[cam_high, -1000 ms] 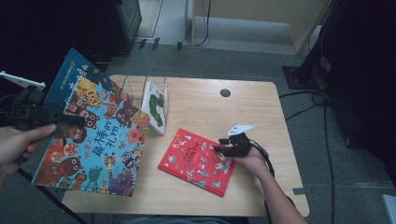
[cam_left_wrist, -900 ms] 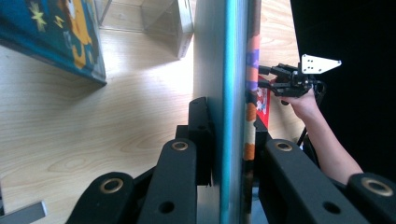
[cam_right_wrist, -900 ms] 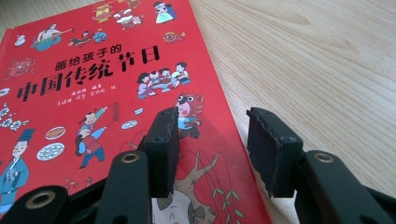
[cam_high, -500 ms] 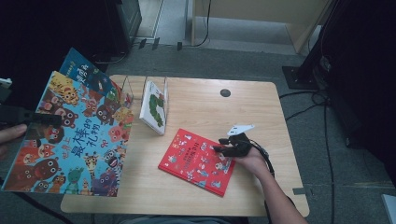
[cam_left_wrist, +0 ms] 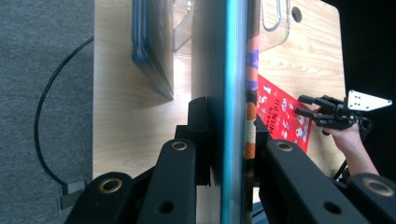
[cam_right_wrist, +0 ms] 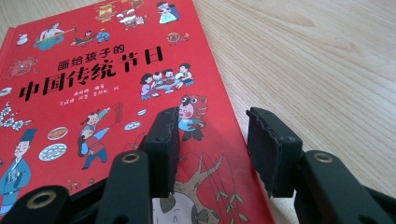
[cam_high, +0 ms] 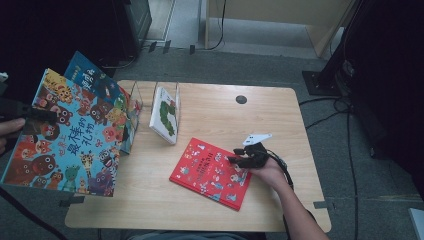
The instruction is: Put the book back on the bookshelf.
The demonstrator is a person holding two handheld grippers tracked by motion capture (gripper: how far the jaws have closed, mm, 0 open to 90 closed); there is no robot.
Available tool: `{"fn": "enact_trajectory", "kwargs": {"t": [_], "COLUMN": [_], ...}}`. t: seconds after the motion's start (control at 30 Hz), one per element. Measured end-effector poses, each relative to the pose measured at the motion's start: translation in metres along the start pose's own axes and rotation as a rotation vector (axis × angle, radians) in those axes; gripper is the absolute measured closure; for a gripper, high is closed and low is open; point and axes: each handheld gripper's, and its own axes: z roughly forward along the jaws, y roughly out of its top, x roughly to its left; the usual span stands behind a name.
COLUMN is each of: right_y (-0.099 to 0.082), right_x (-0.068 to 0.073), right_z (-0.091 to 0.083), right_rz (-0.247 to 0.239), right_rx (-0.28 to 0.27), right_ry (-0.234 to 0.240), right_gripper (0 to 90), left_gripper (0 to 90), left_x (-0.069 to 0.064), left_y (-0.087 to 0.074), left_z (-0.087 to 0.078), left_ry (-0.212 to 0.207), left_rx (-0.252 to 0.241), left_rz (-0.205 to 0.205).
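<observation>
A large picture book with cartoon animals [cam_high: 70, 142] hangs tilted beyond the table's left edge, with my left gripper [cam_high: 49, 116] shut on its left side. In the left gripper view the jaws [cam_left_wrist: 229, 128] clamp the book's teal edge [cam_left_wrist: 232, 56]. A red picture book [cam_high: 210, 172] lies flat on the wooden table [cam_high: 225, 115]. My right gripper [cam_high: 234, 155] rests at its right edge, open. In the right gripper view the open gripper [cam_right_wrist: 212, 144] straddles the red book's [cam_right_wrist: 93, 88] right edge, gripping nothing.
A clear wire book rack [cam_high: 145, 97] stands at the table's back left. A white book with a green caterpillar [cam_high: 166, 116] leans in it, and a blue book [cam_high: 89, 79] stands tilted at its left. A round cable hole [cam_high: 241, 99] is at the back.
My left gripper has carried the large animal book to the left and upward, away from over the table. The right gripper and the red book have stayed in place.
</observation>
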Motion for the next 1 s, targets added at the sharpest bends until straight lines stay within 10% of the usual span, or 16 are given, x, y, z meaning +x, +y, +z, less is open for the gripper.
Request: {"fn": "enact_trajectory", "kwargs": {"t": [1.0], "right_y": [0.000], "right_x": [0.000], "right_z": [0.001], "right_rz": [-0.006], "right_rx": [-0.006], "right_ry": [0.004], "right_gripper": [54.4], "left_gripper": [80.2], "left_x": [-0.021], "left_y": [0.087], "left_z": [0.074], "left_ry": [0.112], "left_rx": [-0.009], "left_rz": [0.042]}}
